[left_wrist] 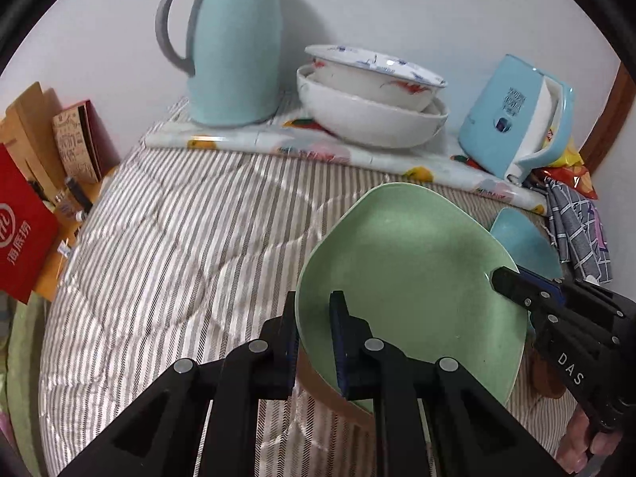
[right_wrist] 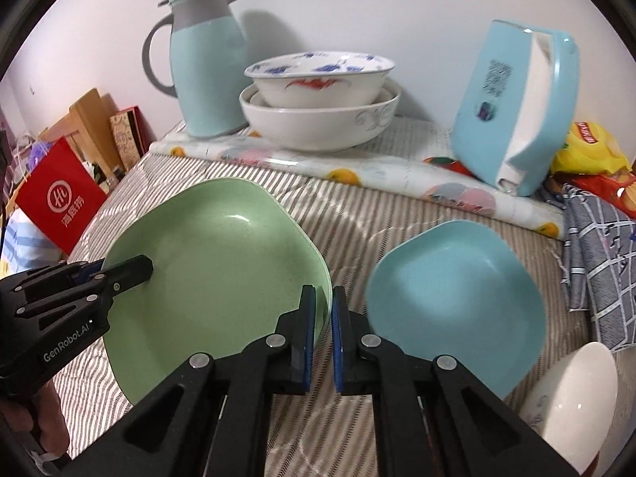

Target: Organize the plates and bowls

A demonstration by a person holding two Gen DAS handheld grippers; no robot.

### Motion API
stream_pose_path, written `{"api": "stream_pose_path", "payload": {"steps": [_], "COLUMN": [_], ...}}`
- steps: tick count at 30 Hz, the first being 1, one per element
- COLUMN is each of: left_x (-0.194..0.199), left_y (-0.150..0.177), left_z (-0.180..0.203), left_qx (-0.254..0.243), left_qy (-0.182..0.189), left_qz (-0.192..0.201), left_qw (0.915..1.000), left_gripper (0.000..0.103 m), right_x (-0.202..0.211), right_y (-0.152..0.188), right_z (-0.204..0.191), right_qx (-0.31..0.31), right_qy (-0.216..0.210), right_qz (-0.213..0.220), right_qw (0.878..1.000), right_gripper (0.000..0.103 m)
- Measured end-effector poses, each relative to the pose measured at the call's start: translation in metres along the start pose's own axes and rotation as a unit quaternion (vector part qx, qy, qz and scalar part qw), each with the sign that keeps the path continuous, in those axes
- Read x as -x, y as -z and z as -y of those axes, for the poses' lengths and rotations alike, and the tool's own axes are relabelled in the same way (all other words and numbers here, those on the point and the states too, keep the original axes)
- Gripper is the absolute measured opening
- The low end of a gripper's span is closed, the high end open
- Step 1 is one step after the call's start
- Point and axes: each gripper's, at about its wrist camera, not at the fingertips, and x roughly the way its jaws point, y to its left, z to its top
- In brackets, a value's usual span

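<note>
— Striped quilted fabric [right_wrist: 377,206] is seen covering the surface, with a floral mat [right_wrist: 318,167] laid along its far edge against a pale wall. How are the tools posed?

— The green plate [right_wrist: 214,262], matte, speckled and squarish with rounded corners, is gripped on both sides: the left gripper [left_wrist: 315,342] is clamped over its rim, and the right gripper [right_wrist: 324,342] is closed narrowly on the opposite rim.

— And beside it?

— A smooth blue plate [right_wrist: 457,302] is shown just to its right; glossy stacked bowls [right_wrist: 318,107] are set on the mat.
</note>
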Motion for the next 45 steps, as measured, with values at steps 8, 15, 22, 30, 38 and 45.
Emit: {"api": "stream_pose_path", "payload": {"steps": [8,15,22,30,38,45], "left_x": [-0.015,-0.012,0.006,0.023,0.042,0.047], "left_y": [0.01,0.014,0.018,0.016,0.014,0.009], "left_z": [-0.001,-0.004,0.004,0.006,0.033,0.071], "left_qx": [-0.002,-0.001,-0.017,-0.021,-0.032,-0.051], "left_qy": [0.013,0.036,0.031,0.022,0.025,0.023], "left_qz": [-0.016,-0.021,-0.003,0.011,0.029,0.033], "left_qw": [0.9998,0.9991,0.9994,0.9995,0.9988,0.9979], "left_gripper": [0.015,0.021,0.068,0.073,0.073,0.073], "right_x": [-0.017,-0.017,-0.01,0.013,0.054,0.079], "right_y": [0.005,0.006,0.011,0.02,0.021,0.027], "right_z": [-0.001,-0.005,-0.005,-0.001,0.029,0.092], "right_qx": [0.005,0.019,0.023,0.019,-0.002,-0.066], "right_qy": [0.015,0.023,0.033,0.033,0.049,0.054], "right_qz": [-0.02,-0.024,-0.027,-0.015,0.014,0.028], "right_qw": [1.0,0.999,0.999,0.999,0.999,0.996], "right_gripper": [0.008,0.008,0.032,0.032,0.046,0.056]}}
